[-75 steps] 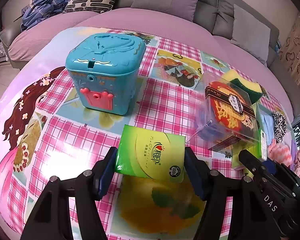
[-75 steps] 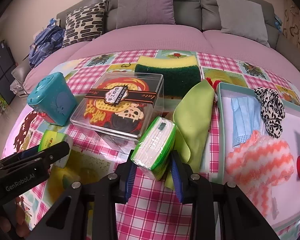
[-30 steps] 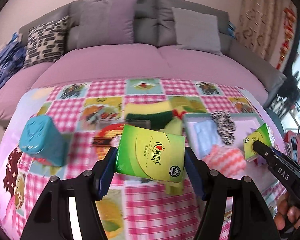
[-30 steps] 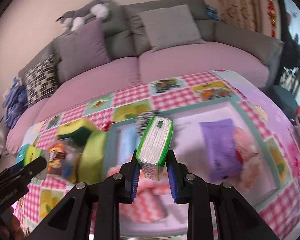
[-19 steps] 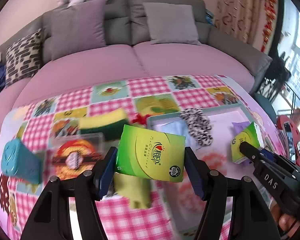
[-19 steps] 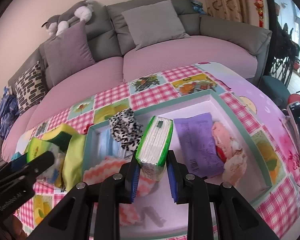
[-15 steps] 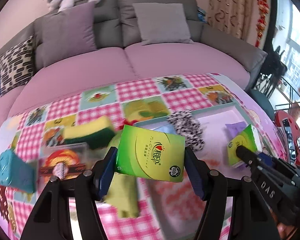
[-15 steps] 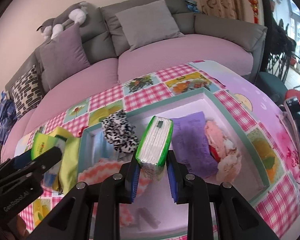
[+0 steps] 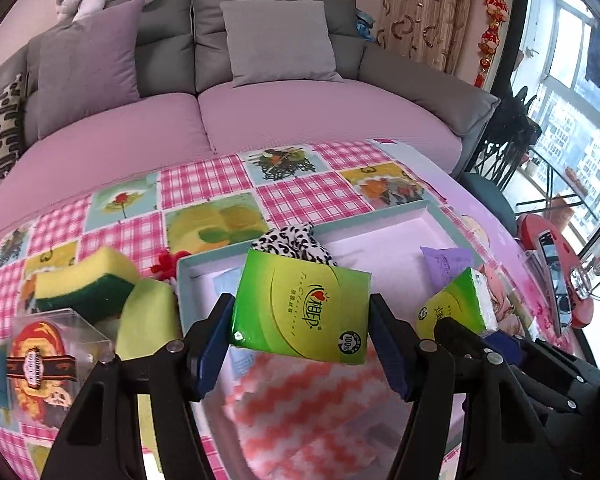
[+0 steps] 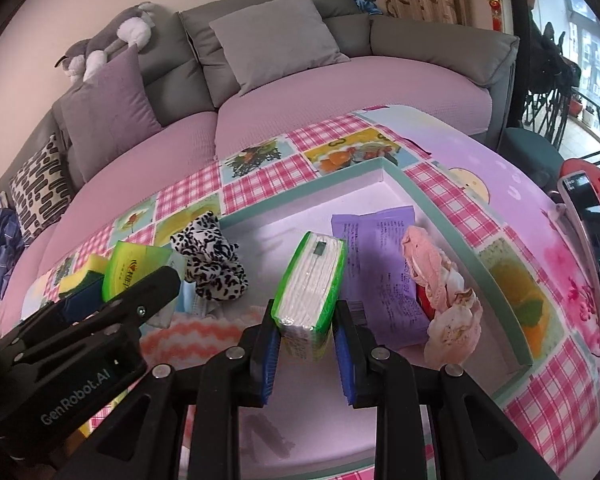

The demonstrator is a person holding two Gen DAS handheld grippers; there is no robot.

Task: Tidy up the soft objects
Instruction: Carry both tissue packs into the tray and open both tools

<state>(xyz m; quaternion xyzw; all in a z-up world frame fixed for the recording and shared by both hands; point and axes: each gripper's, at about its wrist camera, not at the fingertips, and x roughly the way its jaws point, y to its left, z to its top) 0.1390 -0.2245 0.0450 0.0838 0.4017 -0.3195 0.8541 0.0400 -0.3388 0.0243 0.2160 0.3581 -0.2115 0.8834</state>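
Observation:
My left gripper (image 9: 302, 334) is shut on a green tissue pack (image 9: 302, 306), held flat by its two ends above the teal-rimmed tray (image 9: 380, 210). My right gripper (image 10: 305, 346) is shut on a second green tissue pack (image 10: 310, 284), held on edge with its white end up, over the tray's (image 10: 452, 224) floor. Inside the tray lie a purple packet (image 10: 380, 268), a pink cloth bundle (image 10: 444, 292), a black-and-white spotted scrunchie (image 10: 212, 256) and an orange-and-white striped cloth (image 9: 300, 408). The right gripper with its pack (image 9: 454, 310) also shows at the right of the left wrist view.
Left of the tray sit a yellow-green sponge (image 9: 82, 280), a lime cloth (image 9: 148, 324) and a clear box with a red print (image 9: 48, 360). A grey sofa with cushions (image 9: 276, 40) runs behind the checked cover. A red stand with a phone (image 9: 552, 276) is at the right.
Both grippers have carried their tissue packs rightward from the box and sponge side to above the tray, and sunk a little. The grips have stayed the same.

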